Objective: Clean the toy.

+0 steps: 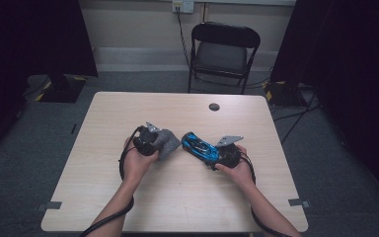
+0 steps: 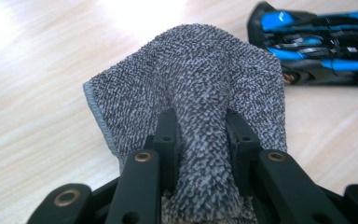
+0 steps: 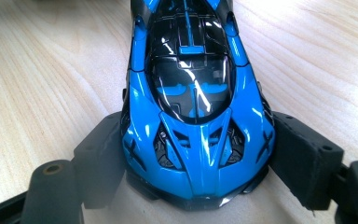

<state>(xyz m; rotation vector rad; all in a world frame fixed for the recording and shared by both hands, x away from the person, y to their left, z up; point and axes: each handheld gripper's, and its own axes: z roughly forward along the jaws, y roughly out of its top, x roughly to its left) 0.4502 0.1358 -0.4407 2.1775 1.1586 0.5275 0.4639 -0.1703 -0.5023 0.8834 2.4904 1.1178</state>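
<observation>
The table (image 1: 128,207) is pale wood, and the work sits near its middle, in front of the person's two hands.

The toy car (image 1: 200,147) is the bigger of the two things in play. It is blue and black, glossy, and looks like hard plastic or die-cast metal: stiff, light enough for one hand, and slick on its painted sides. It lies on the table with its far end pointing toward the cloth, the two close together but apart as far as I can tell. The right gripper (image 3: 196,186) has it by one end, the jaws standing wide, one pad against each flank. Those flanks are the sensible place to hold: broad, roughly parallel, low down. The shiny roof and the thin fins look easier to slip off or snap. Whether the pads press hard is difficult to judge from the right gripper view, though they do appear to touch the body on both sides.

The cloth (image 2: 191,79) is grey, nubbly terry, soft and floppy, nearly weightless. It drapes in a hood over the left gripper (image 2: 199,135), whose jaws are pinched in on a bunched fold of it. A gathered fold like that is the right grip; a single edge would slide out, and the loose part will sag wherever it is carried.
</observation>
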